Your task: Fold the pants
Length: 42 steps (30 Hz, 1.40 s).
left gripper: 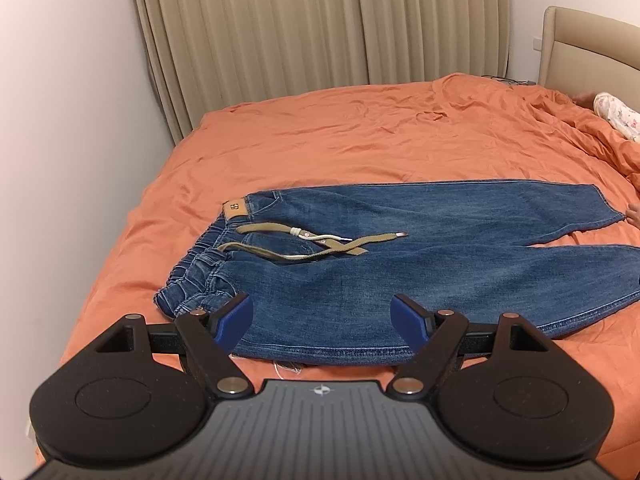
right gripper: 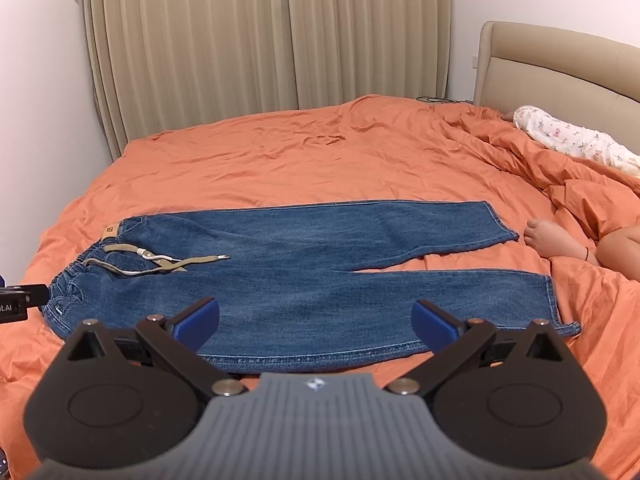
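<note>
Blue jeans (left gripper: 400, 248) lie flat across the orange bed, waistband to the left, both legs stretched to the right; they also show in the right wrist view (right gripper: 312, 264). A beige drawstring (left gripper: 312, 242) lies loose over the waist area. My left gripper (left gripper: 322, 314) is open and empty, hovering over the near edge of the jeans by the waistband. My right gripper (right gripper: 316, 320) is open and empty, over the near edge of the front leg. The edge of the left gripper (right gripper: 16, 300) shows at the far left of the right wrist view.
The orange bedsheet (right gripper: 300, 152) is wrinkled. A person lies at the right under the orange duvet, foot (right gripper: 552, 238) next to the far leg's hem. A floral pillow (right gripper: 572, 140), beige headboard (right gripper: 560, 68) and curtains (right gripper: 260, 40) stand behind. A wall is at left.
</note>
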### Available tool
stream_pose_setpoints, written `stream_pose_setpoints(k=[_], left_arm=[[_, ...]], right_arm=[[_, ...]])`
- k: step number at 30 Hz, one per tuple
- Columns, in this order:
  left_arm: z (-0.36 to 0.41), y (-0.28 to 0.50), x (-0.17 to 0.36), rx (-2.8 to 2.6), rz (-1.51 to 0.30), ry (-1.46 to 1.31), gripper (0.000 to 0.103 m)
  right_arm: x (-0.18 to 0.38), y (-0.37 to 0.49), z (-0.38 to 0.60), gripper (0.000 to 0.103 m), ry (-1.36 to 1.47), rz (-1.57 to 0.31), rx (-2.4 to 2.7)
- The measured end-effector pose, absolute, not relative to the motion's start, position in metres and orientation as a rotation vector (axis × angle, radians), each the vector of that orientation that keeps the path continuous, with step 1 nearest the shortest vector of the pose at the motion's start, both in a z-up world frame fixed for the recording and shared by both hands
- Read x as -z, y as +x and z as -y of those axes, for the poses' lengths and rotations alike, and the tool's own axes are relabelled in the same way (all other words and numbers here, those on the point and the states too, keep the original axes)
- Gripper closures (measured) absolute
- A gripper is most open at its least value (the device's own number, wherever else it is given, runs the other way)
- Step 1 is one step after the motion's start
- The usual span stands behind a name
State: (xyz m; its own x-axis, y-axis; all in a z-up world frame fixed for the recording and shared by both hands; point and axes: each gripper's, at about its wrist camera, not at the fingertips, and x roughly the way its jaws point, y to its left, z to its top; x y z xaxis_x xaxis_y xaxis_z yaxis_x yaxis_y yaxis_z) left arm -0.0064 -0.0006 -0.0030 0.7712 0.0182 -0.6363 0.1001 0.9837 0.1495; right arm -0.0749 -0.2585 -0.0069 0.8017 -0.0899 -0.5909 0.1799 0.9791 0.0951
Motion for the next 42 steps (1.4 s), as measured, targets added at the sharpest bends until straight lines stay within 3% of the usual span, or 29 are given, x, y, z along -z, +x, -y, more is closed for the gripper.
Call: stream_pose_setpoints(k=[42], left_arm=[[-0.0008,-0.0087,0.0017,0.024,-0.693,0.167,0.012]], right_arm=[[0.0101,-0.0760,0.2590,0.005,0.146,-0.635,0.123]])
